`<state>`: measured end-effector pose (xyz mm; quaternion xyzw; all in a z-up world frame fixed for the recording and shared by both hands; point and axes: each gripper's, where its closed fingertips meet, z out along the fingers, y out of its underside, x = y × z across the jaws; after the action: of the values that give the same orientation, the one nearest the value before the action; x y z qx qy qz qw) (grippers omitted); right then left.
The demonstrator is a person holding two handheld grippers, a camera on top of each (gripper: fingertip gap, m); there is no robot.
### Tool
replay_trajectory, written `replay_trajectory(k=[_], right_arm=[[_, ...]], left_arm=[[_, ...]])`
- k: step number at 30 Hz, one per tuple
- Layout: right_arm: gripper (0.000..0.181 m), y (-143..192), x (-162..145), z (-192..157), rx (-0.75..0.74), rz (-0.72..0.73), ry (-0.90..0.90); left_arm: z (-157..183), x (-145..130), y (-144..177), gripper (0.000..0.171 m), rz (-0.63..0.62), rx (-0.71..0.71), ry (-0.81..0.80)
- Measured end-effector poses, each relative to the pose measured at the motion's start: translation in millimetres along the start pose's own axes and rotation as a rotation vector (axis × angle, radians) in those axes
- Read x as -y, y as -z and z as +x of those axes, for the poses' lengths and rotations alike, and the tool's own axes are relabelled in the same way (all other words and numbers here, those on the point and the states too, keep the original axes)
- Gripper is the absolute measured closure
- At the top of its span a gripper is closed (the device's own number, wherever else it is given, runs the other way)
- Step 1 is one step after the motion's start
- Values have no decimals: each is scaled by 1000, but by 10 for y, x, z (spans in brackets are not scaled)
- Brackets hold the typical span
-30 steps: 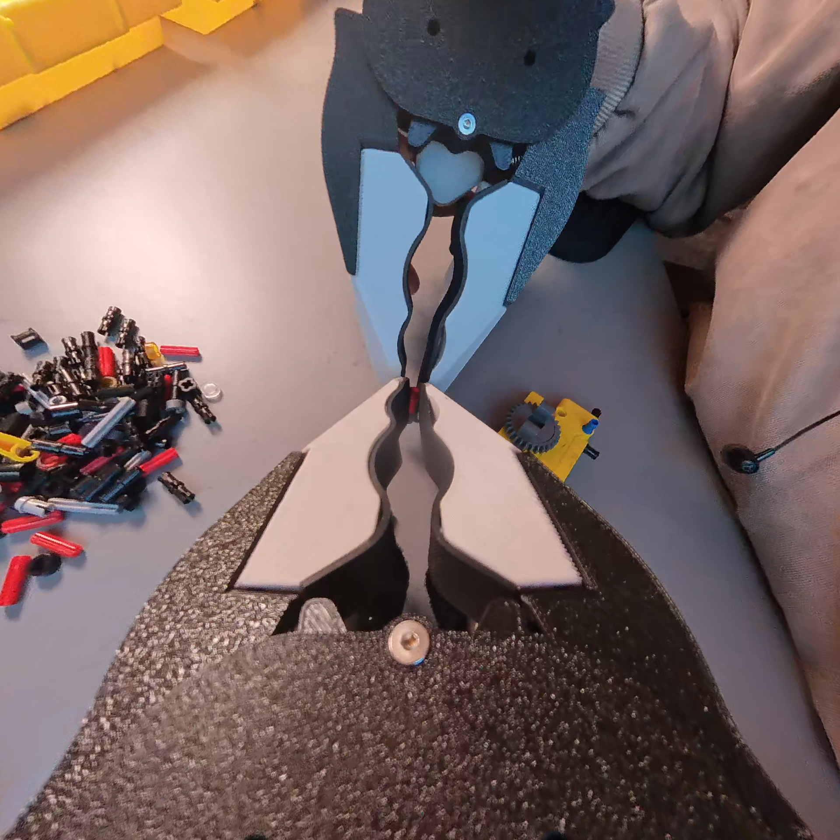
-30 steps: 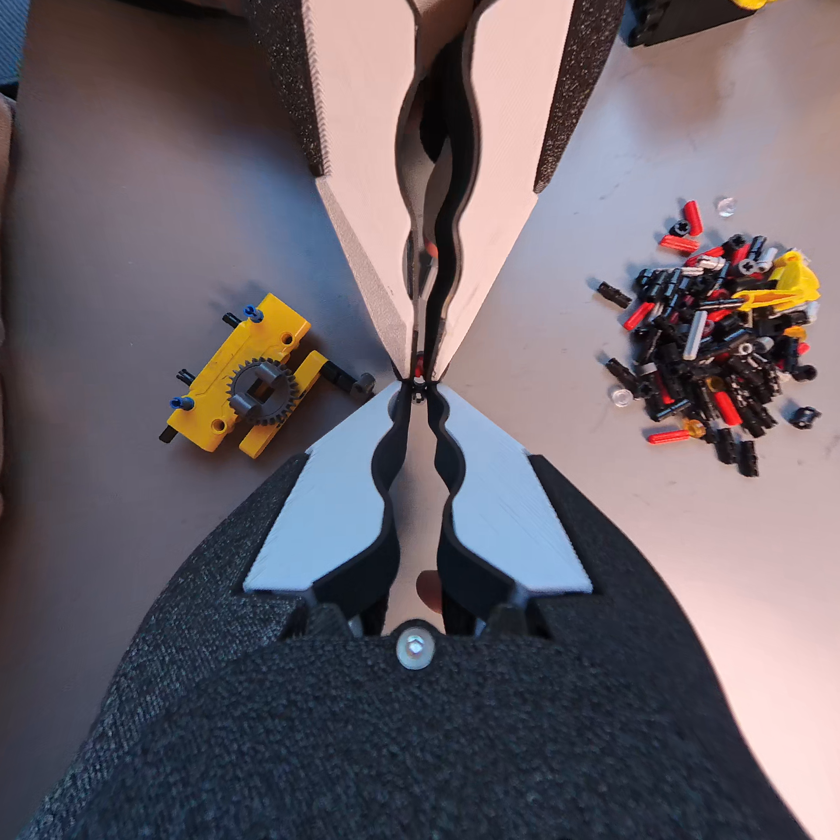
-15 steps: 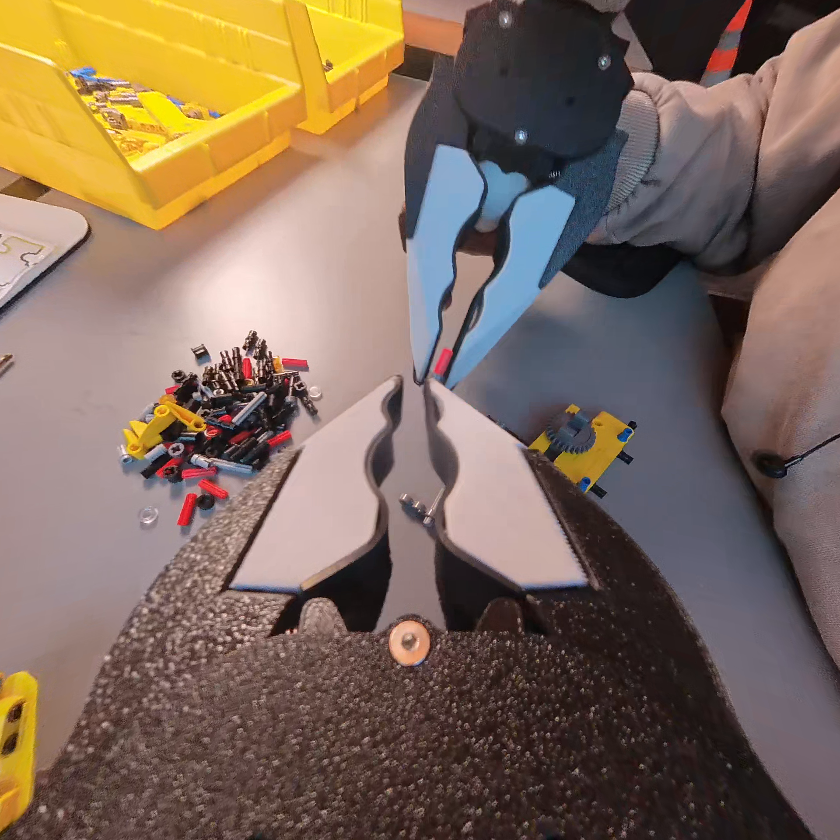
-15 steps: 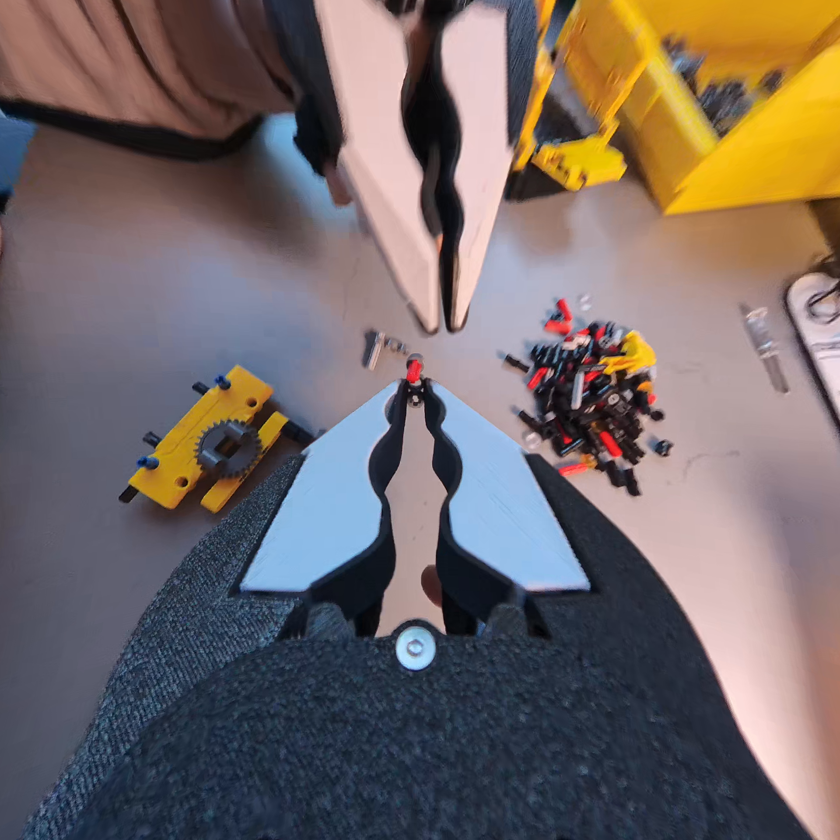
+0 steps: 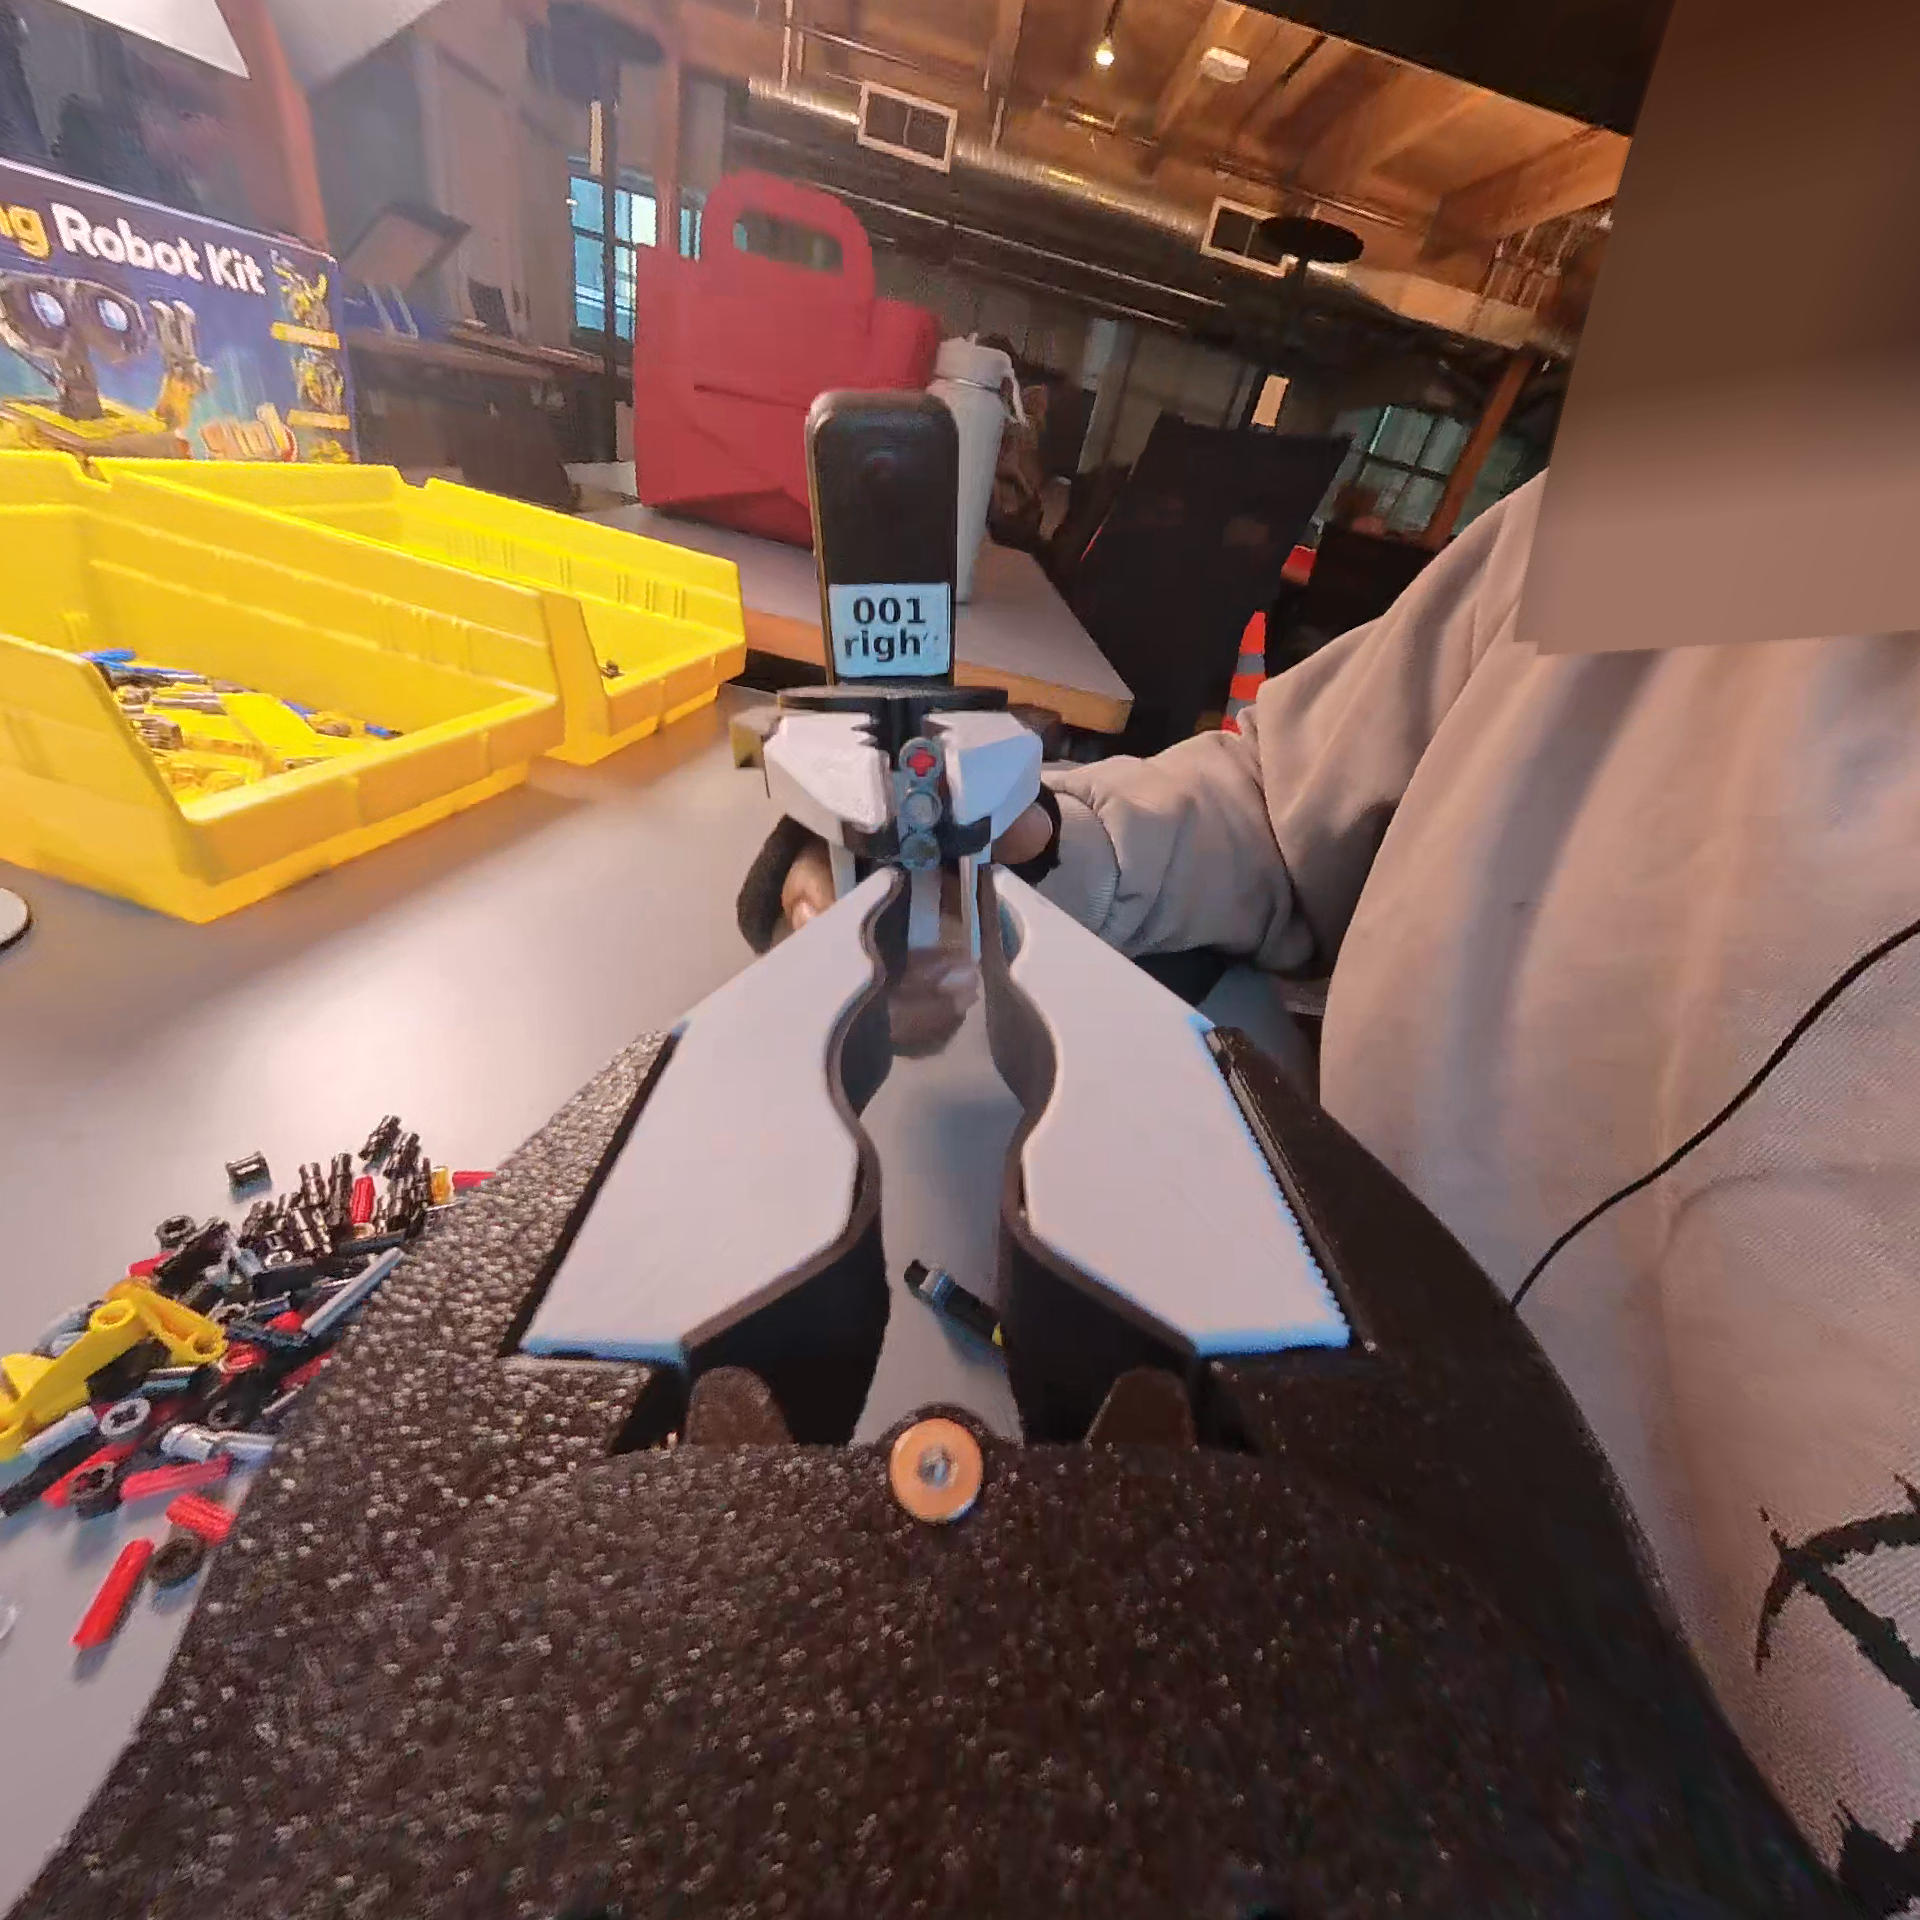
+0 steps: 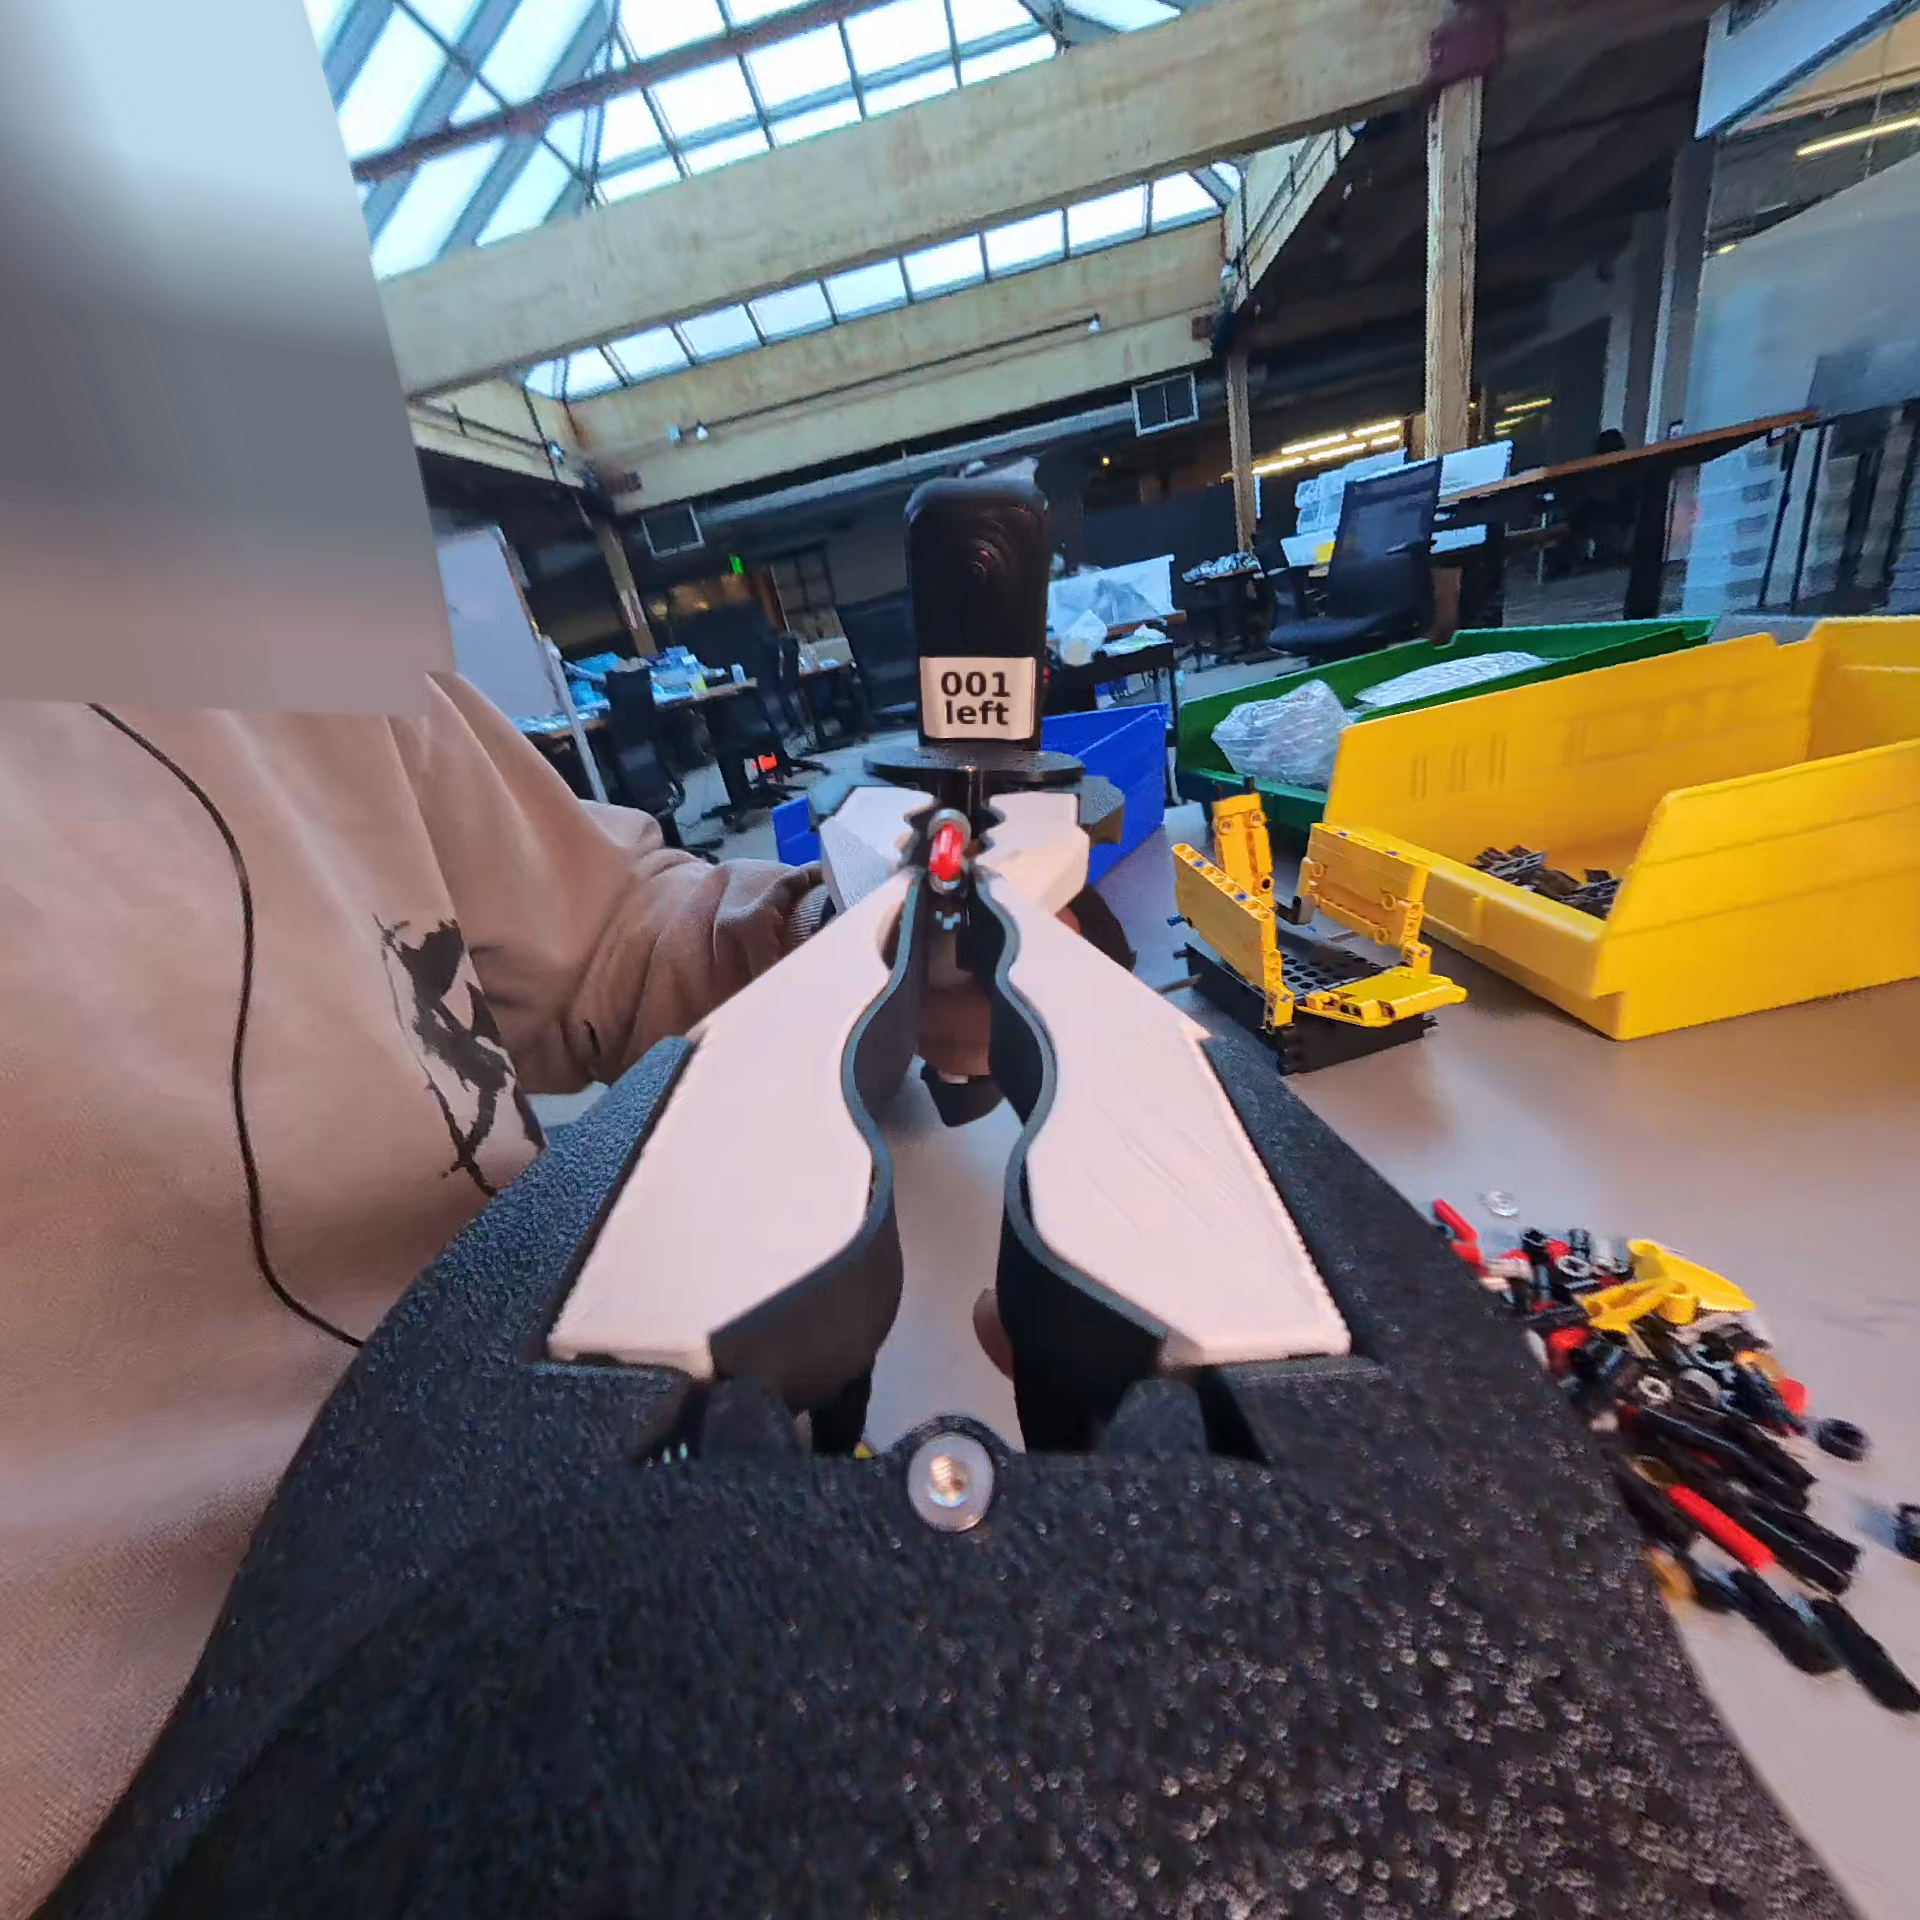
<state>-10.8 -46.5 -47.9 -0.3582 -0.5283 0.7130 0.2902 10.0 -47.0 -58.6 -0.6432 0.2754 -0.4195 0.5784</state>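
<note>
My right gripper point(image 6: 943, 885) is shut on a small grey beam with a red pin point(image 6: 943, 857) and holds it level above the grey table point(image 6: 1662, 1122). In the left wrist view the right gripper point(image 5: 906, 774) faces me head-on, with the beam point(image 5: 920, 805) upright between its tips and the red pin in the top hole. My left gripper point(image 5: 935, 883) points at that beam from just below and in front. Its fingers stand slightly apart with nothing between them. In the right wrist view the left gripper point(image 6: 951, 831) sits right behind the pin.
A pile of small black, red and yellow pieces point(image 5: 208, 1320) lies on the table, also in the right wrist view point(image 6: 1683, 1382). A black pin point(image 5: 951, 1304) lies under my left fingers. Yellow bins point(image 5: 312, 665) point(image 6: 1662, 831), a part-built yellow model point(image 6: 1320, 935) and a person's beige sleeve point(image 5: 1299, 790) are close. Less than 4 cm separates the two grippers' tips.
Both grippers rose from pointing down at the table to level, tip to tip. The left gripper let go of the red pin piece and opened a little; the right kept it.
</note>
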Motion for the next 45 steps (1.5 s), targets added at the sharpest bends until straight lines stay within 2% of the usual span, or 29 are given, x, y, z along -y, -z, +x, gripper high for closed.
replay_trajectory(k=[3,6,10,15,18,21,23,25,28,30,35,38,41,43,45], right_arm=[[175,-7,-3,34,2,24,-51],[174,-13,1,43,12,47,-91],[168,-6,-52,62,5,10,-85],[171,20,-68,106,-15,-14,-74],[170,95,-28,196,-60,-21,-48],[162,199,-1,358,-138,-33,-33],[151,262,-14,470,-193,-55,-25],[136,297,-61,554,-235,-95,-18],[139,311,-147,608,-273,-152,25],[144,304,-244,625,-283,-208,41],[145,258,-467,640,-288,-325,77],[146,243,-558,606,-274,-380,100],[146,250,-607,583,-269,-426,149],[147,245,-631,580,-267,-443,164],[148,231,-661,581,-261,-449,155]], left_arm=[[-92,7,11,165,-2,72,-8],[-87,4,10,171,10,53,30],[-124,-19,34,171,6,61,40],[-253,-180,69,171,-68,103,43],[-504,-233,201,171,-101,230,34],[-794,-240,436,171,-129,396,-9],[-965,-345,584,170,-202,481,-8],[-1086,-536,685,160,-319,538,13],[-1155,-819,727,154,-480,575,0],[-1151,-888,656,155,-505,575,-40],[-1183,-1081,511,157,-637,574,-95],[-1131,-1118,550,161,-714,530,-124],[-692,-1070,685,153,-761,296,-43],[-354,-1142,870,143,-839,149,-7],[-287,-1245,1017,138,-927,149,-90]])
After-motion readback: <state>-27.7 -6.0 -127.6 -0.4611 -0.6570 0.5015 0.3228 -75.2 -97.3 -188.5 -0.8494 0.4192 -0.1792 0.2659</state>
